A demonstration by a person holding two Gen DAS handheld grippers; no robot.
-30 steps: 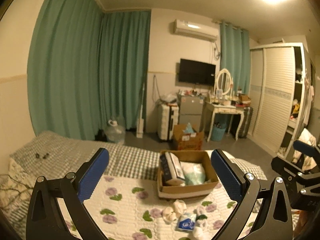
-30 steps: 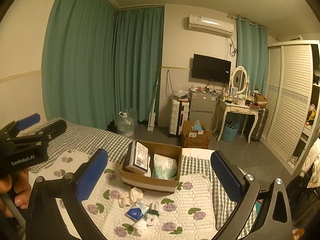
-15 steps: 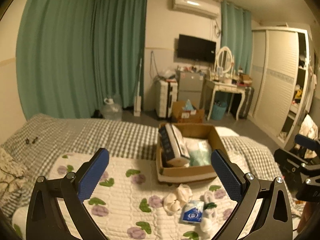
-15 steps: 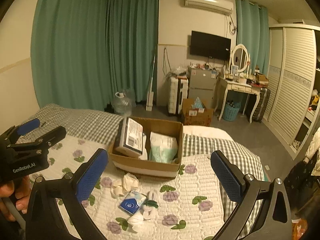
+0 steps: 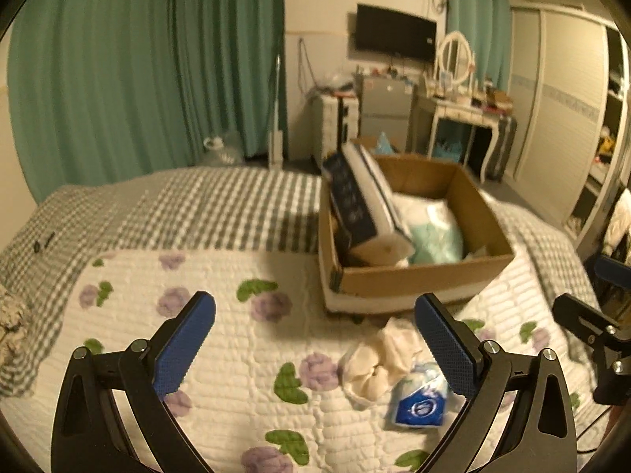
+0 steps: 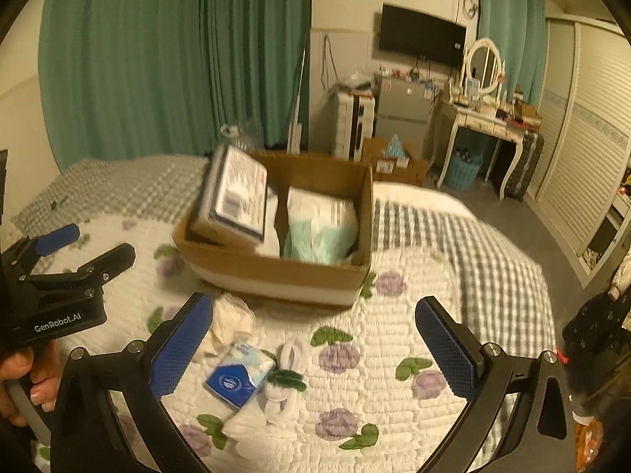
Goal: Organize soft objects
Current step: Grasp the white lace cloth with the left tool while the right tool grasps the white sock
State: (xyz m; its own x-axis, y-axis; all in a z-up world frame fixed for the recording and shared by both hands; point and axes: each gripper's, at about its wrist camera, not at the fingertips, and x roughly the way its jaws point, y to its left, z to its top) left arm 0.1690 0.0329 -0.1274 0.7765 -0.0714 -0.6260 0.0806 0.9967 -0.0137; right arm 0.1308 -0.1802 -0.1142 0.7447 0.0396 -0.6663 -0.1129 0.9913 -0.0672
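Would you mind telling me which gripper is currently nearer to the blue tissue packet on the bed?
Left, narrowly. The blue tissue packet sits just inside the left gripper's right finger, while the right gripper has it closer to its left finger, a little further ahead. Both hover open, touching nothing.

Your left gripper [image 5: 315, 339] and right gripper [image 6: 313, 339] match: black angular frames, silver screws at the joints, blue knurled pads [image 5: 185, 345] on the fingers. Left gripper body reads "GenRobot.AI" in white, just above your hand [image 6: 23, 378] on a grey handle.
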